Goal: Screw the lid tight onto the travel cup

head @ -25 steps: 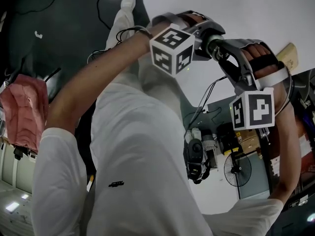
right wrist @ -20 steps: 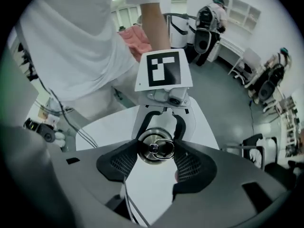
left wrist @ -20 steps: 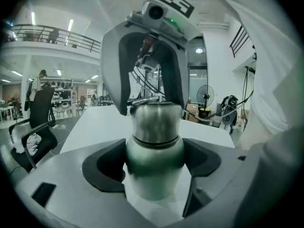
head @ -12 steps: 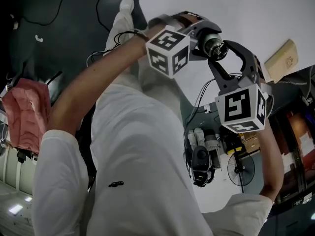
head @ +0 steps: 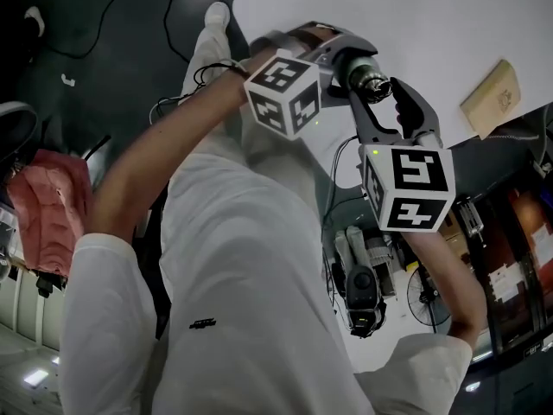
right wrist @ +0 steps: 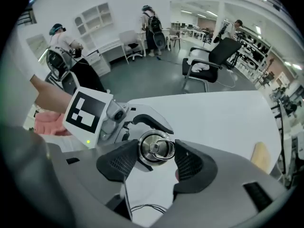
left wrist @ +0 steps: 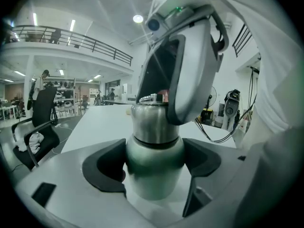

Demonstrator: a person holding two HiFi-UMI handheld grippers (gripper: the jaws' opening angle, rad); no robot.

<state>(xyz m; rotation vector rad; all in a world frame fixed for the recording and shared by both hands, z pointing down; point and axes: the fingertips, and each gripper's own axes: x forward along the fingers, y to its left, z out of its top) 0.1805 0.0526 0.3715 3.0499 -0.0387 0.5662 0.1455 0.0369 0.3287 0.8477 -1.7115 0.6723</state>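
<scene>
While the left tool (left wrist: 153,167) clamps the steel travel cup (left wrist: 154,127) by its body, the right tool (right wrist: 156,157) grips its ring-topped lid (right wrist: 155,146).

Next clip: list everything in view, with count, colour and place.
travel cup: one, steel, in the left gripper
lid: one, steel with a ring, on the cup's top
table: one, white, under the grippers
flat block: one, tan, on the table near its edge
cloth: one, pink, far left of the head view
fan: one, dark, on the floor
office chair: one, black, beyond the table
left gripper: one, grey, shut on the travel cup
right gripper: one, grey, shut on the lid
</scene>
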